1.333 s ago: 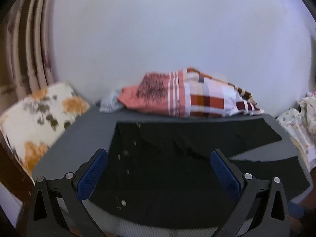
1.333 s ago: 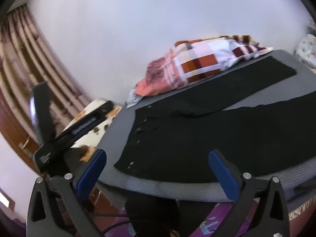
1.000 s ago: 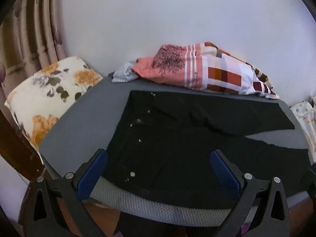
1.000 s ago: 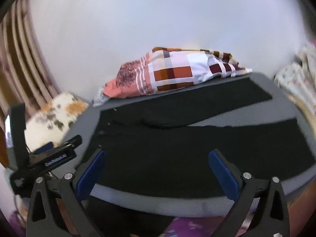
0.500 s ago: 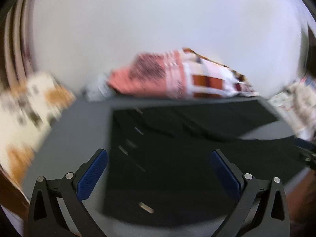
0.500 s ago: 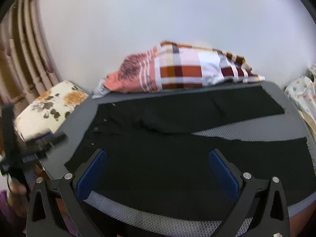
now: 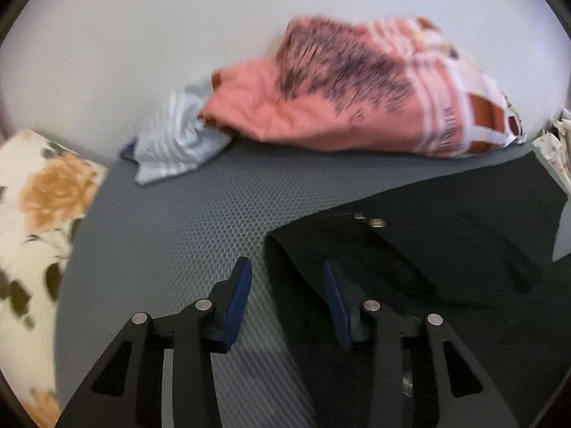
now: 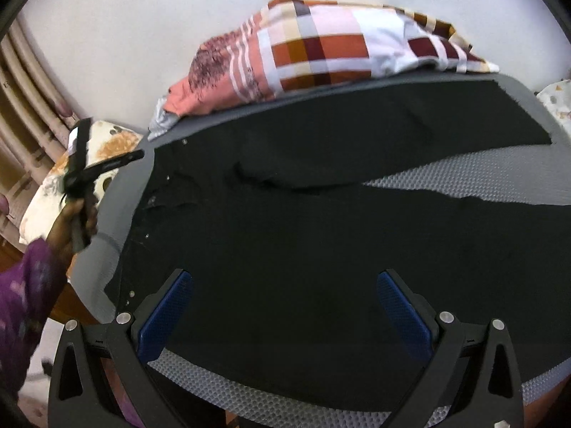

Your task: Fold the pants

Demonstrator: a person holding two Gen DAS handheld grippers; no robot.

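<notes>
Left wrist view: the left gripper [image 7: 285,281] has its blue-padded fingers part-way apart, gap showing between them, right at the waistband corner of the black pants [image 7: 410,249]. One pad sits over bare mat, the other over the fabric; can't tell if either touches. The pants are flat on a grey honeycomb-textured mat [image 7: 171,228], with plenty of bare mat left of the waistband edge. Behind the pants, against the wall, is a salmon-and-plaid bundle of cloth [image 7: 349,100], with a pale striped garment [image 7: 175,142] just beside it.

Right wrist view: the right gripper [image 8: 285,310] is spread wide above the pants' near edge [image 8: 303,249], pinching nothing. Both legs run away from the waistband, with a wedge of bare mat [image 8: 464,185] between them. Past the waistband end, the person's left hand [image 8: 73,224] holds its gripper handle, beside a floral cushion [image 8: 117,142].
</notes>
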